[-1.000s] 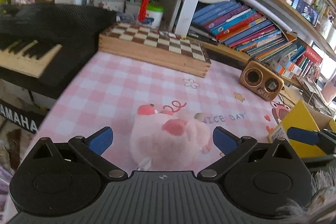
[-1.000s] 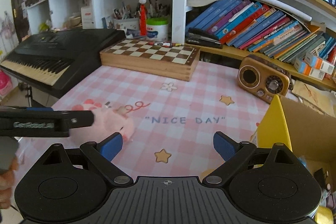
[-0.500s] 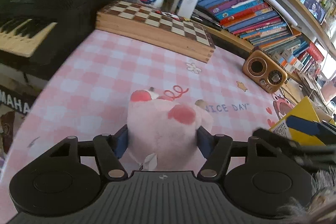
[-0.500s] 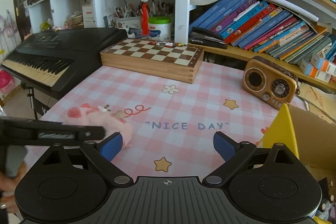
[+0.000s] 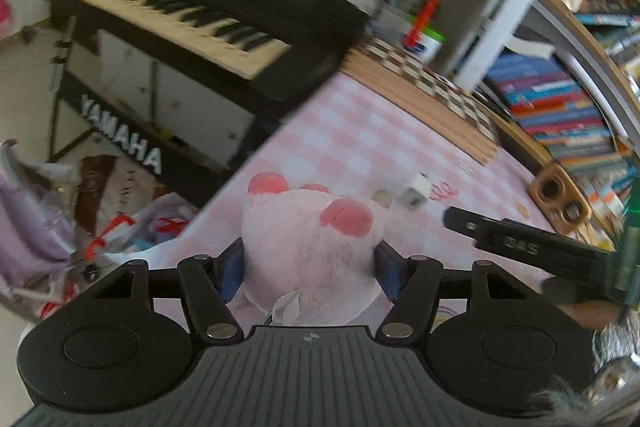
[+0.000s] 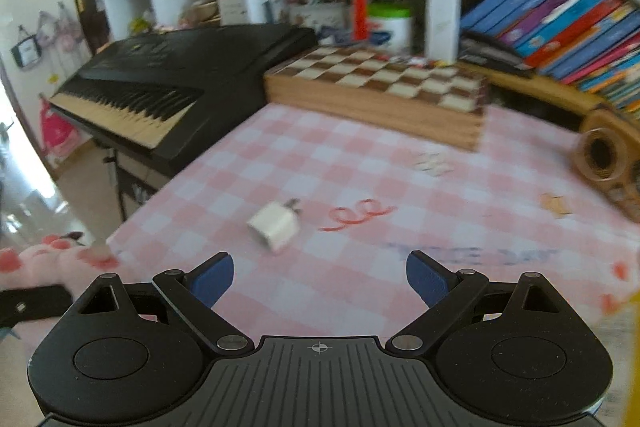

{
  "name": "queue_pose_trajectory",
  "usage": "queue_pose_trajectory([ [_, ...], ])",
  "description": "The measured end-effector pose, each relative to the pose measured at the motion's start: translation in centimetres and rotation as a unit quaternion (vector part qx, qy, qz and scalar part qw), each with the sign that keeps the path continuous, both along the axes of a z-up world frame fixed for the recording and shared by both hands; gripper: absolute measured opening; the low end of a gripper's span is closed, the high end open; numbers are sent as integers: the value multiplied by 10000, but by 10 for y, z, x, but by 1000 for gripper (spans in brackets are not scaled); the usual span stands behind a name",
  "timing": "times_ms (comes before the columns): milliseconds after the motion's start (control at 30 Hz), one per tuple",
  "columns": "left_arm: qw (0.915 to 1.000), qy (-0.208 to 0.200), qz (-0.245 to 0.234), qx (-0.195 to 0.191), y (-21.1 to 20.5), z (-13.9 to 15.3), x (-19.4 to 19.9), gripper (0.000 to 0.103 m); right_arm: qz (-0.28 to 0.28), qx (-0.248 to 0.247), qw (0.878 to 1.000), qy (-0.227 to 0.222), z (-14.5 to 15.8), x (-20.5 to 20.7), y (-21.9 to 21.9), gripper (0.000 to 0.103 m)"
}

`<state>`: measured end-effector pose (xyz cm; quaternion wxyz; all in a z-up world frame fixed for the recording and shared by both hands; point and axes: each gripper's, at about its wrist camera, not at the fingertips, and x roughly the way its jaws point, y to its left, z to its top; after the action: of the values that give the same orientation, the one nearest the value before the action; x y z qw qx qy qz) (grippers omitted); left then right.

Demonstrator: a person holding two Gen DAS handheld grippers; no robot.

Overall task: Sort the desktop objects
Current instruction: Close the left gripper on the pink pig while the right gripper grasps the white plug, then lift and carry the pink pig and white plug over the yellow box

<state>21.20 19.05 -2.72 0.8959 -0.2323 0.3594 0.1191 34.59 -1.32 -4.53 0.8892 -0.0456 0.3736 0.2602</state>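
A pink plush toy [image 5: 308, 247] with red ears sits squeezed between the blue pads of my left gripper [image 5: 308, 271], which is shut on it near the table's left edge. The same plush toy [image 6: 48, 259] shows at the left edge of the right wrist view. A small white charger plug [image 6: 276, 225] lies on the pink checked tablecloth [image 6: 360, 155], just ahead of my right gripper [image 6: 319, 279]. That gripper stands open with nothing between its fingers. From the left wrist view the charger plug [image 5: 416, 189] lies beyond the plush, beside a small round coin-like thing [image 5: 382, 198].
A black keyboard [image 6: 180, 75] stands off the table's left side, with bags on the floor [image 5: 120, 227] below. A wooden chessboard box [image 6: 380, 83] lies at the back, a brown radio [image 6: 612, 155] at the right, and shelves of books [image 6: 560, 15] behind. A yellow box edge [image 6: 630, 347] shows far right.
My left gripper closed on the pink plush, then swung left with it and rolled. My right gripper moved left and lower, and the white charger plug now lies uncovered ahead of it.
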Motion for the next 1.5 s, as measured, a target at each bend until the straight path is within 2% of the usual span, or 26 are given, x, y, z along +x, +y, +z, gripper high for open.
queue_pose_trajectory([
  [233, 9995, 11, 269, 135, 6, 7, -14, 62, 196, -63, 9996, -215, -21, 19, 37, 93],
  [367, 9994, 15, 321, 163, 7, 9, -19, 62, 223, -254, 9991, -249, -31, 28, 44, 81],
  [433, 9994, 14, 318, 168, 8, 9, -20, 62, 239, -324, 9989, -228, -35, 31, 45, 60],
  [467, 9994, 13, 311, 169, 8, 9, -21, 62, 246, -360, 9985, -323, -36, 29, 44, 56],
  [533, 9994, 1, 304, 169, 8, 9, -22, 62, 356, -309, 9982, -368, -36, 28, 43, 36],
  [633, 9995, -38, 254, 167, 7, 11, -23, 62, 297, -342, 9977, -511, -33, 23, 39, 36],
  [933, 9996, -242, -65, 123, 0, 16, -20, 62, 113, -216, 9986, -473, -10, -5, 12, 36],
  [1200, 9982, -409, -429, 67, -5, 24, -24, 62, 13, -147, 9993, -336, 18, -52, -21, 36],
  [1500, 9931, -662, -973, 29, -20, 34, -35, 62, -458, 75, 9983, -356, 45, -109, -55, 36],
])
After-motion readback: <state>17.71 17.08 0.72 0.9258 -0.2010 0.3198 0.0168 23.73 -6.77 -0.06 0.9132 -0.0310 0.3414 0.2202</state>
